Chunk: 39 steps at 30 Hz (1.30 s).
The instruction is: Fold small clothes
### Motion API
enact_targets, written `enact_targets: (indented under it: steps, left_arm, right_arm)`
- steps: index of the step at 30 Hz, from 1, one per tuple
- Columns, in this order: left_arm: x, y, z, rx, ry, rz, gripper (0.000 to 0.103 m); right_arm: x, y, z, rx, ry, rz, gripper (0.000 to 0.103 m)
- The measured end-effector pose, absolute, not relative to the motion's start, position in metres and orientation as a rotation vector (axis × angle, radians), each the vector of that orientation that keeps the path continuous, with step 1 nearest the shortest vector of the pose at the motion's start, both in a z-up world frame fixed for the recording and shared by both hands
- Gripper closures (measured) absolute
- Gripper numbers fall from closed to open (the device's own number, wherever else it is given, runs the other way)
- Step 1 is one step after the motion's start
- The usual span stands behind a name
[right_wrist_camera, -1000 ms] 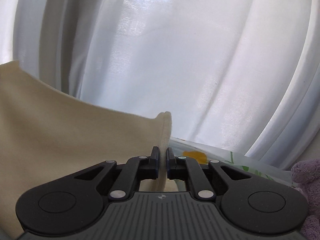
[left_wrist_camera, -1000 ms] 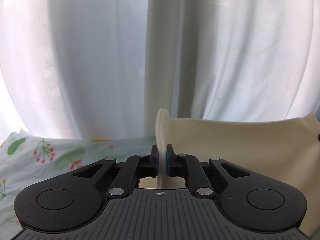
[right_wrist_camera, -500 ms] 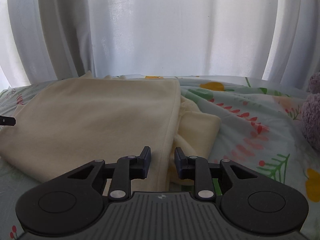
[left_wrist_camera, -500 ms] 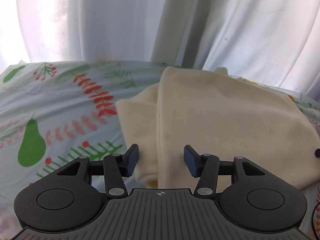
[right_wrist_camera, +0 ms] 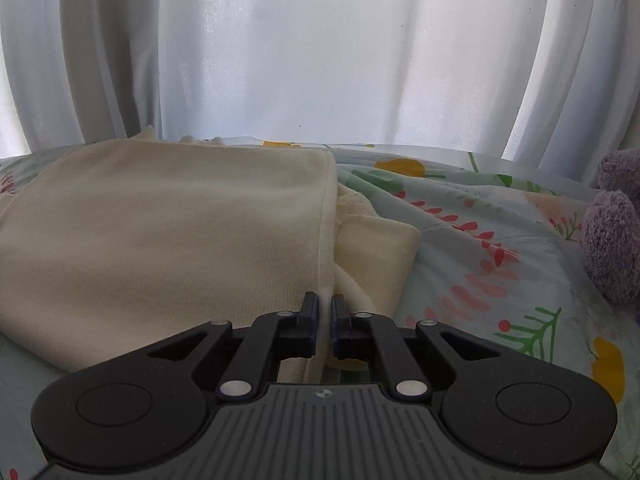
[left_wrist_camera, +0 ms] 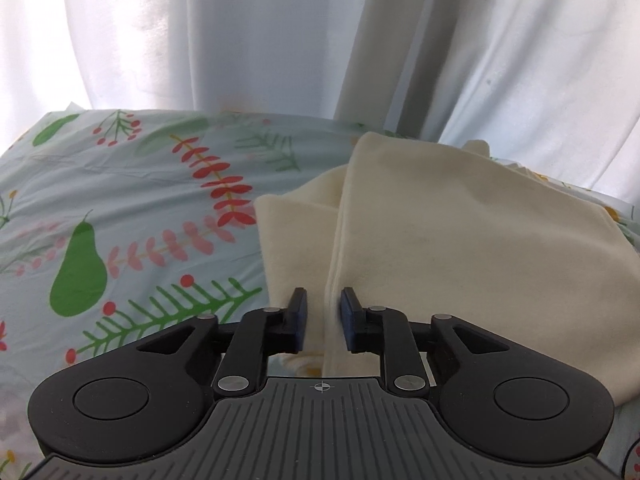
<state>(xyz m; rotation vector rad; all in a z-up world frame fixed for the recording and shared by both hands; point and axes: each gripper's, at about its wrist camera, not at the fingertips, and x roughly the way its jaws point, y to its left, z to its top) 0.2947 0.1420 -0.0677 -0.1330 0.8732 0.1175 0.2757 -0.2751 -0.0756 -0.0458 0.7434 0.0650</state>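
Both claws came down from the white curtain (left_wrist_camera: 240, 40). My left claw (left_wrist_camera: 323, 316) was closing around the soft cream cloth (left_wrist_camera: 460, 232); my right claw (right_wrist_camera: 325, 320) pinched its edge. Next, another fold.

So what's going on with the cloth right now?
A person is folding a cream garment on a floral sheet. The right gripper is shut on the fold's right edge. The left gripper straddles the left edge, its jaws closing, pads not yet pressing. The garment lies folded over, a sleeve poking out on each side.

White curtains (right_wrist_camera: 320, 60) backlit; floral bedsheet (left_wrist_camera: 120, 208) below.
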Motion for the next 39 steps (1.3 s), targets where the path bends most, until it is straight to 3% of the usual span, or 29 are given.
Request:
enact_targets:
  steps: [3, 8, 10, 14, 15, 20, 21, 22, 24, 30, 32, 33, 34, 39]
  left_arm:
    - [0.292, 0.134, -0.053, -0.096, 0.864, 0.128, 0.064]
    - [0.303, 0.103, -0.042, -0.107, 0.802, 0.028, 0.049]
    - [0.317, 0.091, -0.051, -0.134, 0.776, -0.046, 0.047]
    - [0.348, 0.072, -0.081, -0.131, 0.790, -0.091, 0.047]
    - [0.352, 0.069, -0.084, -0.100, 0.750, -0.073, 0.047]
    - [0.383, 0.076, -0.097, -0.080, 0.728, 0.012, 0.049]
    - [0.387, 0.076, -0.098, -0.078, 0.723, 0.016, 0.050]
    - [0.390, 0.077, -0.098, -0.067, 0.721, 0.025, 0.054]
    - [0.395, 0.078, -0.099, -0.060, 0.714, 0.034, 0.057]
    - [0.392, 0.107, -0.092, -0.190, 0.718, -0.029, 0.057]
    - [0.382, 0.124, -0.085, -0.233, 0.726, 0.026, 0.043]
    - [0.376, 0.133, -0.081, -0.228, 0.732, 0.087, 0.033]
    - [0.369, 0.145, -0.078, -0.230, 0.733, 0.113, 0.032]
    - [0.333, 0.199, -0.075, -0.421, 0.862, -0.046, 0.032]
  right_arm:
    - [0.273, -0.283, -0.057, 0.034, 0.680, 0.078, 0.077]
    - [0.300, -0.265, -0.052, 0.231, 0.649, 0.251, 0.075]
    - [0.320, -0.252, -0.066, 0.347, 0.686, 0.438, 0.064]
    - [0.365, -0.234, -0.110, 0.584, 0.808, 0.571, 0.064]
    - [0.371, -0.233, -0.113, 0.589, 0.770, 0.573, 0.069]
    - [0.399, -0.245, -0.111, 0.503, 0.700, 0.417, 0.072]
    - [0.404, -0.250, -0.114, 0.485, 0.699, 0.370, 0.077]
    - [0.408, -0.254, -0.115, 0.470, 0.687, 0.342, 0.089]
    - [0.414, -0.267, -0.120, 0.500, 0.669, 0.290, 0.095]
    - [0.406, -0.291, -0.121, 0.576, 0.629, 0.203, 0.094]
    - [0.396, -0.287, -0.111, 0.487, 0.615, 0.141, 0.093]
    - [0.388, -0.287, -0.105, 0.438, 0.607, 0.096, 0.082]
    - [0.381, -0.286, -0.101, 0.407, 0.606, 0.064, 0.069]
    - [0.322, -0.275, -0.075, 0.369, 0.652, 0.263, 0.066]
